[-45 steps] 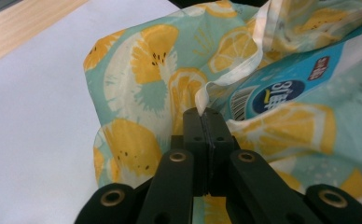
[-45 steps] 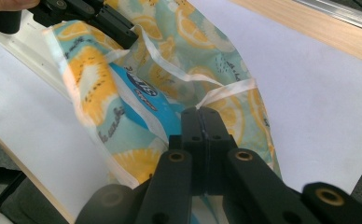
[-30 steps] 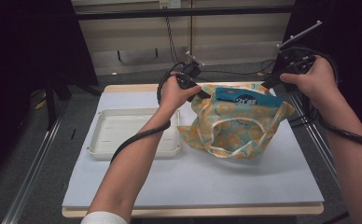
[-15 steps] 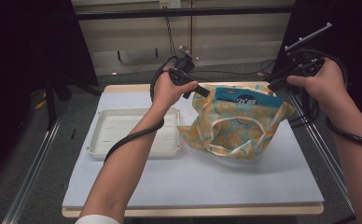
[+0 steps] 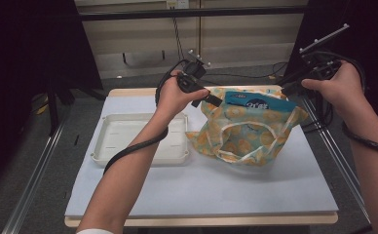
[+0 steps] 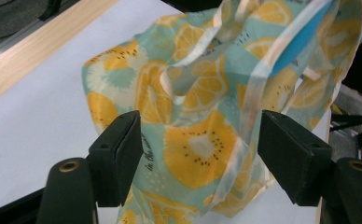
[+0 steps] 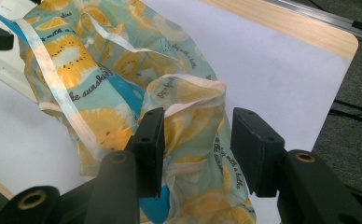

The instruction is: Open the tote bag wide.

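Left fingers (image 6: 291,158) just opened off fruit-print bag (image 5: 248,129), right fingers (image 7: 256,149) opening, cloth between, hand lifted.

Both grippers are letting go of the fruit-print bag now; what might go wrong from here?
The left gripper and right gripper have just been opening, with bag cloth between the jaws. It may snag on a pad and get dragged. Unsupported, the bag could slump and tip out the blue packet. The handle loop might tangle.

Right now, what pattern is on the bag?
Bag: orange citrus slices on pale teal, with white trim; clearest in the left gripper view.
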{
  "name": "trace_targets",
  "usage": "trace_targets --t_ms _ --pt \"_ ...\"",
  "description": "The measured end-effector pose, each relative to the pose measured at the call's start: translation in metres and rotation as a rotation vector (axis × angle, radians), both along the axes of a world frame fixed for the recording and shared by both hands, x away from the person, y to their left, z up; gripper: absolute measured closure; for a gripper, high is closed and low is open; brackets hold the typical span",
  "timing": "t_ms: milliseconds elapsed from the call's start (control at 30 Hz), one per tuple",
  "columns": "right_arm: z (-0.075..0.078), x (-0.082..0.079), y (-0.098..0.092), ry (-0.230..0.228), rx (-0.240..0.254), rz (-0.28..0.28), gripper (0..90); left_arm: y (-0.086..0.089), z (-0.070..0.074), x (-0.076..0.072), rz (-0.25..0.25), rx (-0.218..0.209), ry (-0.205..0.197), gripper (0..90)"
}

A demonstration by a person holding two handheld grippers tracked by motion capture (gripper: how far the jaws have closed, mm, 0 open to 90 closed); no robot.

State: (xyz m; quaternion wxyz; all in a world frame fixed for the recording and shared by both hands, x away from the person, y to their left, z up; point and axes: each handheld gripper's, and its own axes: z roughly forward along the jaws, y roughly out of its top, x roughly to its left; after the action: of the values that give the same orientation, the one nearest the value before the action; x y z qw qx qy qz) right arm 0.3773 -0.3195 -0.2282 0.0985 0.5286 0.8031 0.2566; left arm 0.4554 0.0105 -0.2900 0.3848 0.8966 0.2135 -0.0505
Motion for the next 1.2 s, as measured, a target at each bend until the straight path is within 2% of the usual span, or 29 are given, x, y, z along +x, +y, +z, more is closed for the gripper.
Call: trace_targets --t_ms 33,67,100,133,167,200,267,300,400,467,900,933,967,1067,1100,1133,1200 --pt "0.000 0.000 -0.001 0.002 -0.003 -0.005 53.9 -0.001 -0.001 0.000 -0.012 0.004 0.001 29.9" --pt "0.000 0.000 -0.001 0.003 -0.001 -0.005 53.8 -0.001 -0.001 0.000 -0.026 0.019 0.003 35.5" --pt "-0.001 -0.001 -0.002 0.008 -0.002 -0.007 53.8 -0.002 -0.002 0.000 -0.028 0.001 0.013 41.4" --pt "-0.001 -0.001 -0.002 0.009 -0.002 -0.009 53.8 -0.003 -0.003 0.000 -0.026 0.001 0.014 43.7" --pt "-0.002 -0.001 -0.003 0.009 -0.003 -0.009 53.8 -0.003 -0.003 0.000 -0.036 0.011 0.013 51.1" --pt "-0.003 -0.001 -0.004 0.010 -0.005 -0.010 53.8 -0.004 -0.004 0.000 -0.043 -0.008 0.027 58.4" --pt "-0.004 -0.002 -0.005 0.015 -0.013 -0.012 53.7 -0.005 -0.004 0.000 -0.057 -0.008 0.038 65.7" --pt "-0.005 -0.002 -0.006 0.017 -0.015 -0.014 53.4 -0.005 -0.005 0.000 -0.061 -0.014 0.039 72.3" --pt "-0.008 -0.003 -0.008 0.026 -0.029 -0.021 52.4 -0.004 -0.005 0.002 -0.059 -0.017 0.054 84.3" --pt "-0.009 -0.003 -0.010 0.028 -0.025 -0.019 51.6 -0.003 -0.006 0.003 -0.055 -0.030 0.057 88.1" --pt "-0.027 -0.006 -0.016 0.076 -0.028 -0.005 51.6 0.000 -0.004 0.009 -0.014 -0.059 0.060 90.0" --pt "-0.028 -0.006 -0.016 0.078 -0.030 -0.002 52.4 0.001 -0.004 0.010 -0.007 -0.073 0.058 90.0" --pt "-0.029 -0.007 -0.016 0.080 -0.035 -0.009 54.0 0.002 -0.003 0.010 -0.008 -0.064 0.057 90.0" --pt "-0.032 -0.008 -0.017 0.091 -0.031 0.009 59.0 0.003 -0.002 0.012 -0.001 -0.080 0.056 90.0" --pt "-0.032 -0.009 -0.016 0.099 -0.028 0.004 60.5 0.004 -0.002 0.012 0.004 -0.070 0.052 90.0" --pt "-0.033 -0.010 -0.017 0.109 -0.025 0.009 62.3 0.003 -0.003 0.012 0.012 -0.084 0.058 90.0" --pt "-0.035 -0.010 -0.018 0.104 -0.018 0.020 65.6 0.003 -0.004 0.012 0.012 -0.068 0.057 90.0"
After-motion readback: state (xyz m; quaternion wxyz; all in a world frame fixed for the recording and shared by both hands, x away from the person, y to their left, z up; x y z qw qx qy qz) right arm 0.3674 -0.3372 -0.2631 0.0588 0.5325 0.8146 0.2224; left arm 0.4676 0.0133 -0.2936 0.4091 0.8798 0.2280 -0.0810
